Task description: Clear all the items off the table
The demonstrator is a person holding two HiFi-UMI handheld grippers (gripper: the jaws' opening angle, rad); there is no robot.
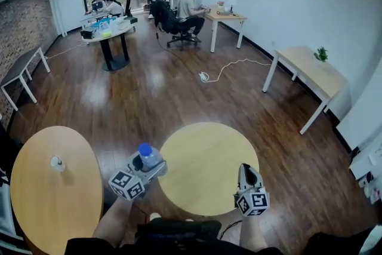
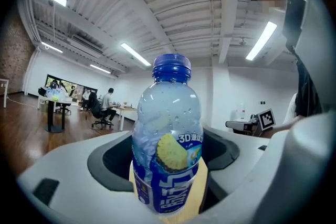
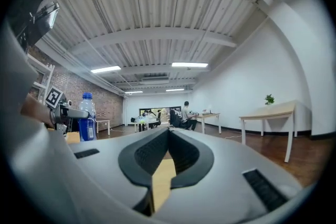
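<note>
1. Bottle stands upright in your left gripper, jaws clamped on its label.
2. You've got it at the table left edge.
3. Your right gripper is closed, empty.

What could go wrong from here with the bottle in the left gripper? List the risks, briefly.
1. The left gripper grips the bottle low, at its label, with most of its body above the jaws; a quick swing could tilt or drop it.
2. A small object stands on the oval table; it could be overlooked.
</note>
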